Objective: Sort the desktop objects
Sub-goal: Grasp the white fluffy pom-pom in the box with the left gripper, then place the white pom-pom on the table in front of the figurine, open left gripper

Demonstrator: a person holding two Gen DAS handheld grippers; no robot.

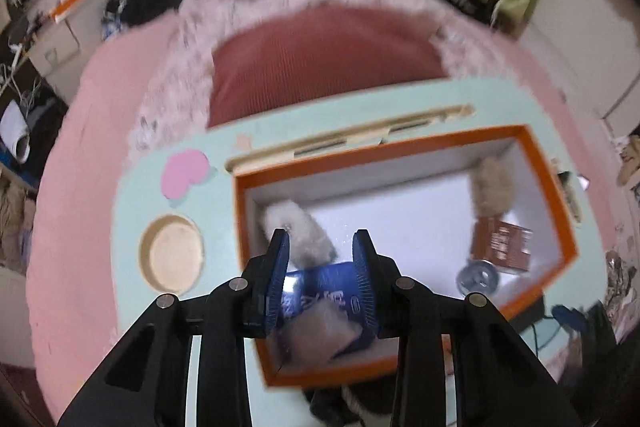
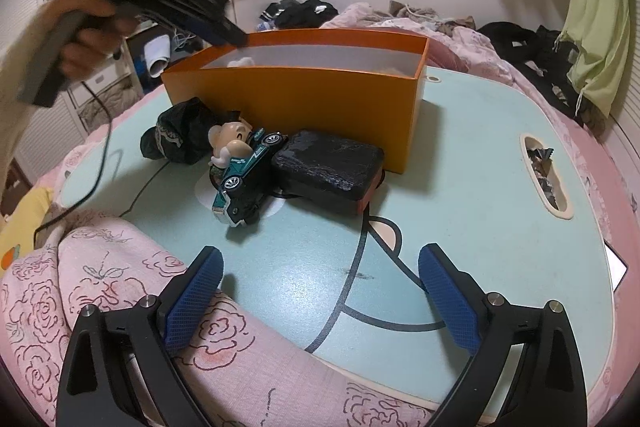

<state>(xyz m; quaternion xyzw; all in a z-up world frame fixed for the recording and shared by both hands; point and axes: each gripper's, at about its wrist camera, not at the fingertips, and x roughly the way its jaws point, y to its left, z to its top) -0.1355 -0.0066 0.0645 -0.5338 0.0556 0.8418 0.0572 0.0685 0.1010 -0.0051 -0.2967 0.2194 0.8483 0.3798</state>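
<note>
Left wrist camera looks steeply down, close above the orange box (image 1: 560, 187); right wrist camera sits low at the surface (image 2: 460, 187) edge, facing the box's side at twelve o'clock. Both views share the box.

toy car (image 2: 240, 183) before box (image 2: 296, 99)

L tool (image 1: 320, 247) tilts steeply down over the orange box (image 1: 560, 211), pads partly closed, nothing pinched between them. R tool (image 2: 320, 283) sits low, short of the box, jaws wide, empty.

Home bedroom: pink rose quilt (image 2: 100, 267), strewn clothes (image 2: 304, 11), curtains (image 2: 592, 27)
</note>
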